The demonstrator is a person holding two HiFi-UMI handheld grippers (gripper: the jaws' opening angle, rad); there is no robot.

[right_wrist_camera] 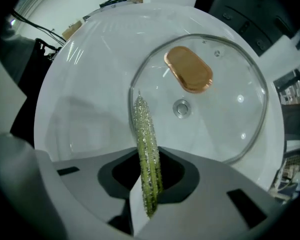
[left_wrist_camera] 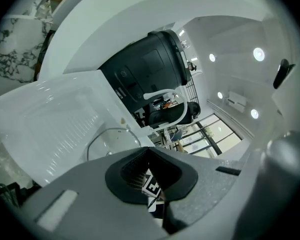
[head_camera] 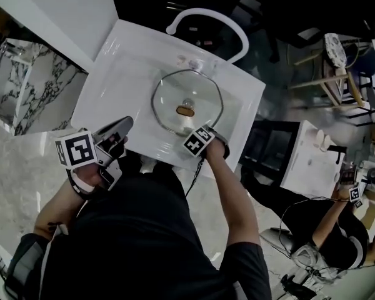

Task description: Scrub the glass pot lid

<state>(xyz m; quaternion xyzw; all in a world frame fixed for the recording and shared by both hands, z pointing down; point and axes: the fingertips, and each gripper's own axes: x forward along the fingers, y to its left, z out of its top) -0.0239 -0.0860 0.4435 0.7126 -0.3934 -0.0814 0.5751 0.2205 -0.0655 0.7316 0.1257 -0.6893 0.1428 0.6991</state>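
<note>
The glass pot lid [head_camera: 187, 102] with a brown oval knob [head_camera: 185, 111] lies in the white sink [head_camera: 112, 61]. My right gripper [head_camera: 196, 132] reaches over the lid's near rim and is shut on a green scrubbing sponge [right_wrist_camera: 147, 149]. The right gripper view shows the sponge edge-on between the jaws, its tip at the lid's [right_wrist_camera: 205, 99] rim, left of the knob [right_wrist_camera: 188, 69]. My left gripper [head_camera: 120, 128] hovers over the sink's near left edge, shut and empty, apart from the lid [left_wrist_camera: 110, 139].
A white arched faucet [head_camera: 206, 20] stands at the sink's far side. The drain [right_wrist_camera: 181, 108] shows through the lid. A marble counter [head_camera: 19, 86] lies to the left. Another person [head_camera: 337, 224] sits at lower right beside a white table [head_camera: 312, 161].
</note>
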